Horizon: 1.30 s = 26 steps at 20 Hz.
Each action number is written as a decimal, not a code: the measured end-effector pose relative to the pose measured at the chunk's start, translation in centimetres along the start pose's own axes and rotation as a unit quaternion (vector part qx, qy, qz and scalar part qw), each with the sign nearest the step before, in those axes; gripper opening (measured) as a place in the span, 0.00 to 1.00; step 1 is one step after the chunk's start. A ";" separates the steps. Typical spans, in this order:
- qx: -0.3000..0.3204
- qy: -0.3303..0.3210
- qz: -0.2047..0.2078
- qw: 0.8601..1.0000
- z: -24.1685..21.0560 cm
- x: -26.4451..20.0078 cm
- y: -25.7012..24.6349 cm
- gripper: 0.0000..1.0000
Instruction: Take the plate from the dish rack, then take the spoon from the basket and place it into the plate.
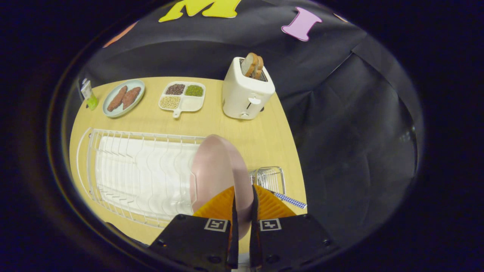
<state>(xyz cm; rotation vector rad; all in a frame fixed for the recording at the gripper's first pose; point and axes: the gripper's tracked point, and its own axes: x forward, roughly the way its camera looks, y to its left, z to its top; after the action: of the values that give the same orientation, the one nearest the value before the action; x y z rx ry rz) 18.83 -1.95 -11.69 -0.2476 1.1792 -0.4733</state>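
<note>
Pink and standing on its edge, the plate (221,170) is pinched at its rim between the two orange fingers (217,207) of the gripper (242,211), one pad on each face; the jaws are almost closed, with only the thin rim between them; each black finger mount carries a small square black-and-white marker, and no other writing on the objects can be read. The gripper looks down and forward over the wooden table (264,139); the plate is at the right end of the white wire dish rack (140,173), and I cannot tell if it touches the wires. Just right of the fingers is the small wire basket (269,178), and the spoon (290,200) with a checked handle sticks out from it toward the table's right edge. Beyond the rack there is bare table, then a toaster (245,90) with bread, a divided tray (183,97) of beans, a plate of sausages (123,98) and a small green bottle (89,96).
</note>
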 end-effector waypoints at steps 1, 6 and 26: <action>0.001 -0.006 -0.010 1.000 0.3 -0.2 0.0 0.17; -0.016 -0.037 -0.075 0.996 0.9 -1.9 -0.1 0.17; -0.004 -0.094 0.267 0.959 -19.2 -7.6 7.8 0.17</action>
<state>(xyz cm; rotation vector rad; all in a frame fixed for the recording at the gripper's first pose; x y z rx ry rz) 0.49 9.61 -15.89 0.0251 1.0089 0.0311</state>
